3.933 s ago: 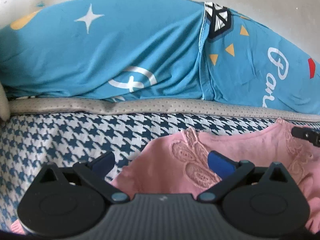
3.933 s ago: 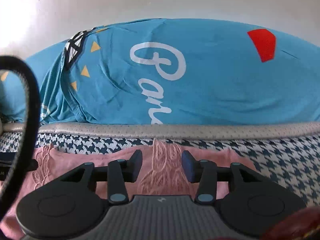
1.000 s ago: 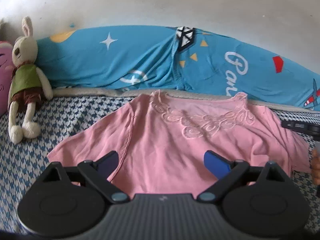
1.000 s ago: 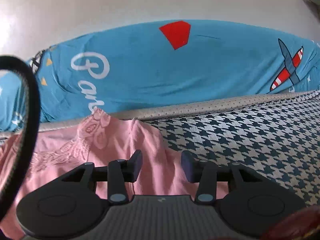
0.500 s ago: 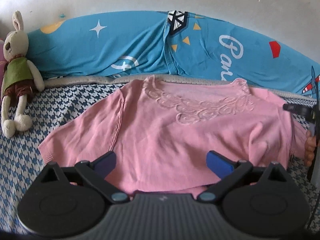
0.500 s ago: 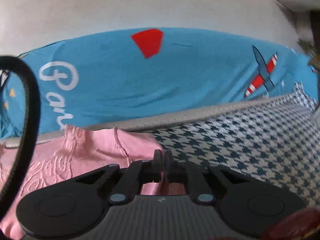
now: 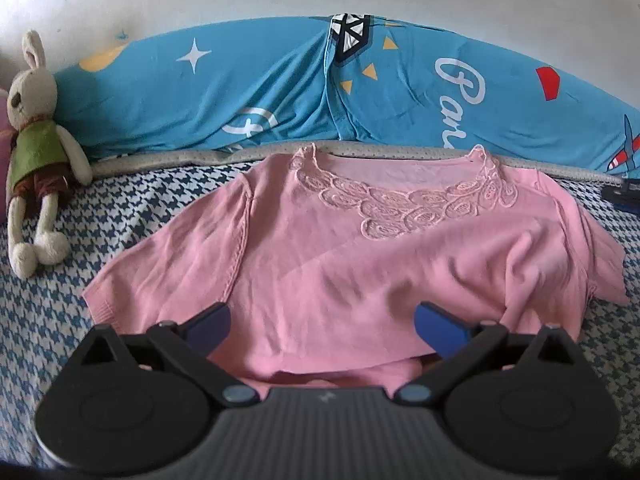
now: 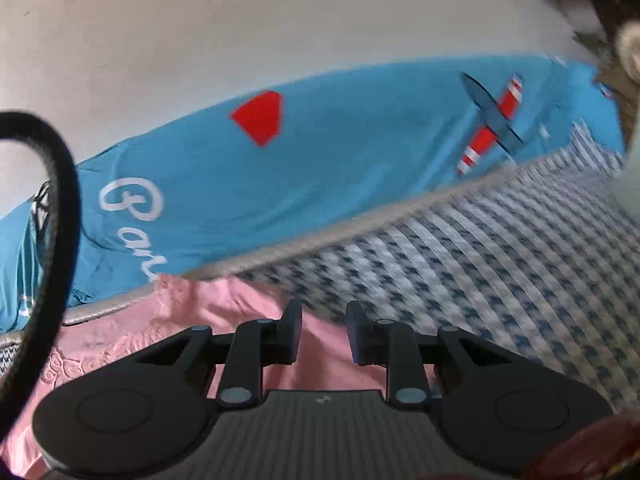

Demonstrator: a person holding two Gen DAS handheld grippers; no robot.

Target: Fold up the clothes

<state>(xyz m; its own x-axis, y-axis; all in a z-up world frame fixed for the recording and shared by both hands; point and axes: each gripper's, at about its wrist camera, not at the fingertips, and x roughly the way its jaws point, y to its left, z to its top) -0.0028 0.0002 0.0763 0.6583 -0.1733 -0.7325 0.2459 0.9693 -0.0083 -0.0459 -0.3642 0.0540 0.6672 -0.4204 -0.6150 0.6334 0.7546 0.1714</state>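
A pink short-sleeved top [image 7: 360,256] with a lace neckline lies spread flat on the houndstooth bed cover [image 7: 60,312], collar toward the blue pillows. My left gripper [image 7: 322,326] hovers open over the hem, its blue pads wide apart with nothing between them. In the right wrist view my right gripper [image 8: 323,330] is above the top's right sleeve [image 8: 256,312]; its jaws are opening and a clear gap shows between the fingers, with no cloth pinched. The right gripper's tip [image 7: 624,196] shows at the far right of the left wrist view.
Long blue printed pillows [image 7: 280,92] lie along the white wall behind the top. A stuffed rabbit [image 7: 34,152] leans at the left end. A grey piped mattress edge [image 7: 160,160] runs below the pillows. A black cable [image 8: 60,216] loops at left in the right wrist view.
The right gripper, shut on the sleeve half a second ago, has let go, opened, rolled and lifted away to the right. The sleeve now lies flatter. The left gripper stayed put.
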